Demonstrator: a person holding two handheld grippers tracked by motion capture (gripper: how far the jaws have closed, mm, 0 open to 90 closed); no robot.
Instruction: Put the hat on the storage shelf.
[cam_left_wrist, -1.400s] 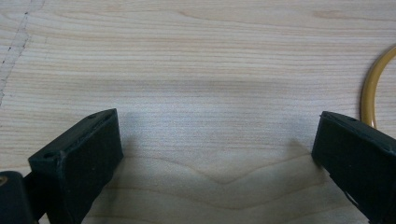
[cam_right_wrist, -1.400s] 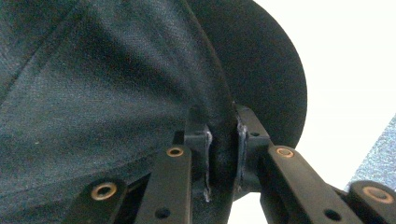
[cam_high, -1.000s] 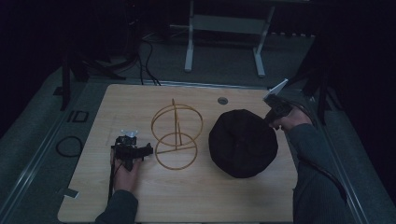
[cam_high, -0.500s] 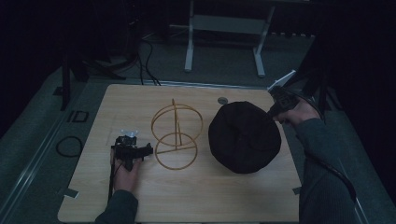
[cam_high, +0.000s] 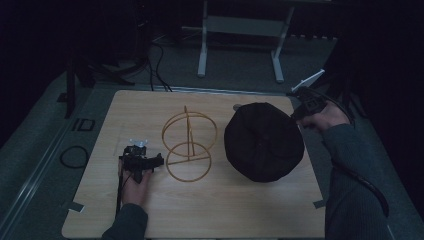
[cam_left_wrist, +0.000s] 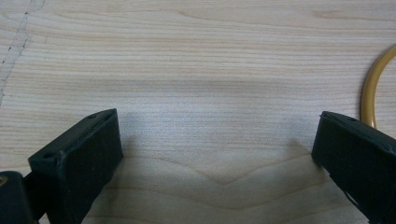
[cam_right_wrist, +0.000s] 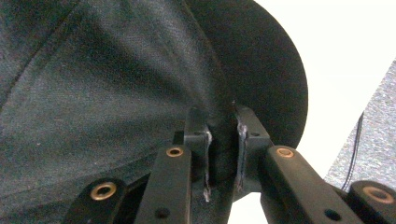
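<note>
The right gripper (cam_right_wrist: 223, 144) has its jaws pinched narrow on a fold at the edge of the black hat (cam_high: 263, 141), which lies on the right half of the wooden table (cam_high: 225, 210) — its far side just short of the table's right edge. The left gripper (cam_left_wrist: 215, 154) rests on bare wood with jaws wide and nothing between them, the yellow wire stand (cam_high: 188, 144) just beside it — between gripper and hat, with open tabletop at the near side.
</note>
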